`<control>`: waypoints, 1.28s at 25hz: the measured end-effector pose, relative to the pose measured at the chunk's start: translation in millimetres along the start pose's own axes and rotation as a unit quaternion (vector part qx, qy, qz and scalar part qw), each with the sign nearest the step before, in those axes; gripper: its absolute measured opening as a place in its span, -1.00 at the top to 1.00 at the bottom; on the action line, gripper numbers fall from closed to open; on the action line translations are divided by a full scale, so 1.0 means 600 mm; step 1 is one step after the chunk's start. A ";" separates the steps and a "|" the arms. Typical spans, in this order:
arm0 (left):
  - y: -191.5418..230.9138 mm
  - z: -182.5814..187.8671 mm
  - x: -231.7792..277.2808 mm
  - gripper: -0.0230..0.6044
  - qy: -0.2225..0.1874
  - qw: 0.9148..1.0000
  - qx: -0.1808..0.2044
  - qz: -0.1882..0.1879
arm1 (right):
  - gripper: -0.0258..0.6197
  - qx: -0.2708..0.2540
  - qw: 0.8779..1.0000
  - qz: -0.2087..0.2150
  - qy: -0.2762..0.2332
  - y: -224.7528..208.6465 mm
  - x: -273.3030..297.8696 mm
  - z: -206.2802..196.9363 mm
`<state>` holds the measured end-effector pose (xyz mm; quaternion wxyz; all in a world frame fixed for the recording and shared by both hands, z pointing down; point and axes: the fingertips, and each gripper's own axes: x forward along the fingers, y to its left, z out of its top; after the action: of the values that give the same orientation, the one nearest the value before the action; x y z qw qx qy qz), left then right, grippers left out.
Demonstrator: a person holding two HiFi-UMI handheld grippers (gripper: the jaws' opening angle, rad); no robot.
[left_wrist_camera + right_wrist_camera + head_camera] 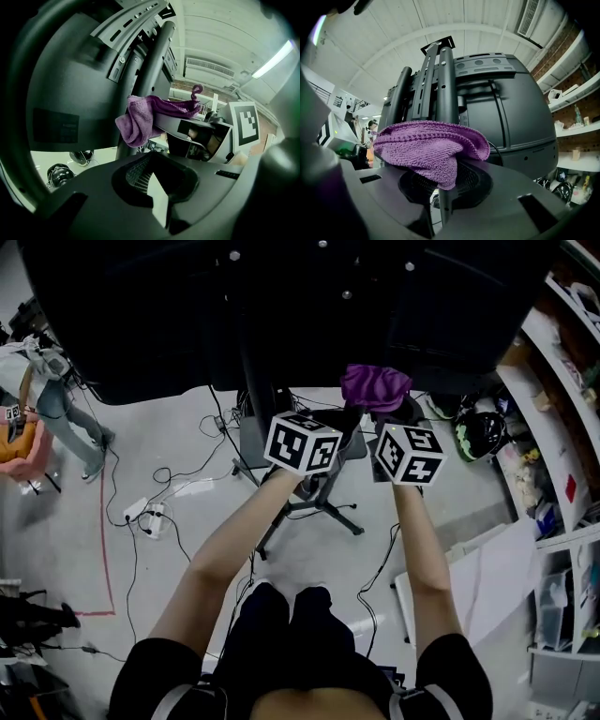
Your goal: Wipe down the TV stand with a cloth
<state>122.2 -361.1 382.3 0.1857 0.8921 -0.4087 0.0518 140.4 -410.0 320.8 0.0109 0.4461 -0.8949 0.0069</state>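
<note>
A bunched purple cloth [426,150] sits clamped between the closed jaws of the right hand-held gripper [442,185] at centre frame, in front of the black upright TV stand [446,84], with the dark television back [515,112] filling the right.

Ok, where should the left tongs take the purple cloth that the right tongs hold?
Probably the bunched fold of the purple cloth that droops free off the right gripper, whose tongs already pinch it elsewhere. Bring the left gripper in from its own side, below the fold, clear of the stand's pole.
</note>
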 end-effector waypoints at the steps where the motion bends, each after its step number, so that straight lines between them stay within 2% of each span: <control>1: 0.001 -0.007 0.003 0.91 0.003 1.000 -0.002 0.001 | 0.71 0.003 1.000 0.000 0.001 -0.001 0.000 -0.009; 14: 0.036 -0.132 0.016 0.91 0.030 0.999 -0.035 0.009 | 0.71 0.040 0.999 0.005 0.012 0.010 0.004 -0.136; 21: 0.041 -0.199 0.032 0.91 0.035 0.998 -0.053 0.002 | 0.71 0.043 0.999 -0.001 0.024 0.012 -0.001 -0.209; 32: 0.090 -0.295 0.068 0.91 0.033 0.995 -0.084 0.032 | 0.71 0.048 0.999 0.003 0.021 0.001 0.006 -0.320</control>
<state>119.2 -356.2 571.6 0.2713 0.8577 -0.4335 0.0525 140.4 -408.2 513.0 0.0082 0.4435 -0.8943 0.0592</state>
